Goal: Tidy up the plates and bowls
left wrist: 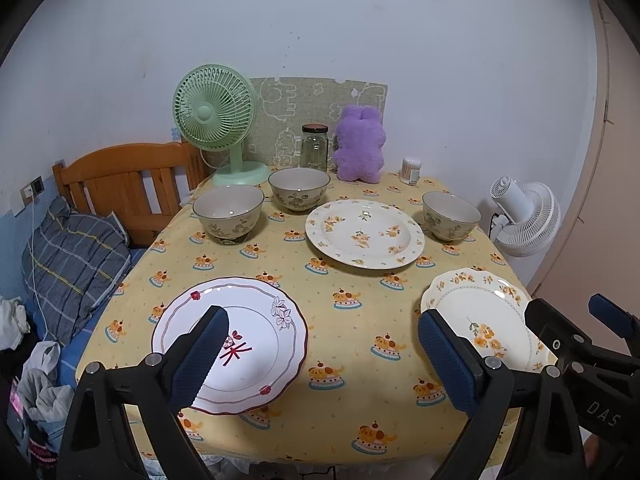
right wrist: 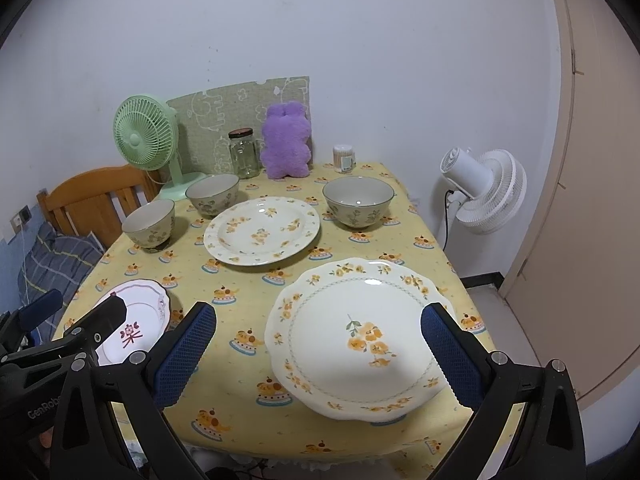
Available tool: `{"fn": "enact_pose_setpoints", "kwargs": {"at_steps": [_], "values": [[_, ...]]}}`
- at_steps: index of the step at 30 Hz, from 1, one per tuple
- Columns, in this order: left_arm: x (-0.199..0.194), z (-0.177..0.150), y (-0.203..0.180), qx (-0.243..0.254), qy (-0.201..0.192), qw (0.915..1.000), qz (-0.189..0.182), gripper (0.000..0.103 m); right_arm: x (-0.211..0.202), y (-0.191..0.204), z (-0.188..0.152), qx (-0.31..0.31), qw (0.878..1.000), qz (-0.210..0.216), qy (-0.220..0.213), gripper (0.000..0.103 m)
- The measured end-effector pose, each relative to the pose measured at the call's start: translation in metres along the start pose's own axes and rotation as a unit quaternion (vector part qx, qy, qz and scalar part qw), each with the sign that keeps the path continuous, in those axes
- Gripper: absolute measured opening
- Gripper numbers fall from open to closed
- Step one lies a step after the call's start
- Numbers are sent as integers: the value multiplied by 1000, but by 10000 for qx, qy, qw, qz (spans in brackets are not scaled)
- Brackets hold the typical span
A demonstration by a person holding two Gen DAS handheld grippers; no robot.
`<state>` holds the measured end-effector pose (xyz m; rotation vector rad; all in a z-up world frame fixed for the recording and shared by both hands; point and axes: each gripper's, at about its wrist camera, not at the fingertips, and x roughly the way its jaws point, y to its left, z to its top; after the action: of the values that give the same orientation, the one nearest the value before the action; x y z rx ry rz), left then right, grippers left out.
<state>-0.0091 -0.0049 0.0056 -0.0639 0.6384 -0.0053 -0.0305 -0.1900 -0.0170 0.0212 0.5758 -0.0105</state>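
Left gripper and right gripper hover wide open, empty, likely pre-grasp. Near left: red-rimmed plate; near right: scalloped plate. Mid-table: floral plate. Far: three bowls, unstacked.

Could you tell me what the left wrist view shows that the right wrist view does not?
Only the left wrist view shows the whole red-trimmed plate and the heap of clothes beside the bed. Only the right wrist view shows the whole scalloped yellow-flower plate and the floor by the door. Both share three bowls, the round-rimmed flower plate, green fan, jar, purple plush, and both grippers with jaws open.
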Motion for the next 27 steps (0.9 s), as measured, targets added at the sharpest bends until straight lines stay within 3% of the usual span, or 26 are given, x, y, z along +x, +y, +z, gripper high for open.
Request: {"fn": "enact_pose_setpoints", "kwargs": {"at_steps": [27], "values": [[-5, -4, -11, 54, -35, 10000, 51, 96, -8, -9, -5, -22, 10000, -41, -7, 103]]}}
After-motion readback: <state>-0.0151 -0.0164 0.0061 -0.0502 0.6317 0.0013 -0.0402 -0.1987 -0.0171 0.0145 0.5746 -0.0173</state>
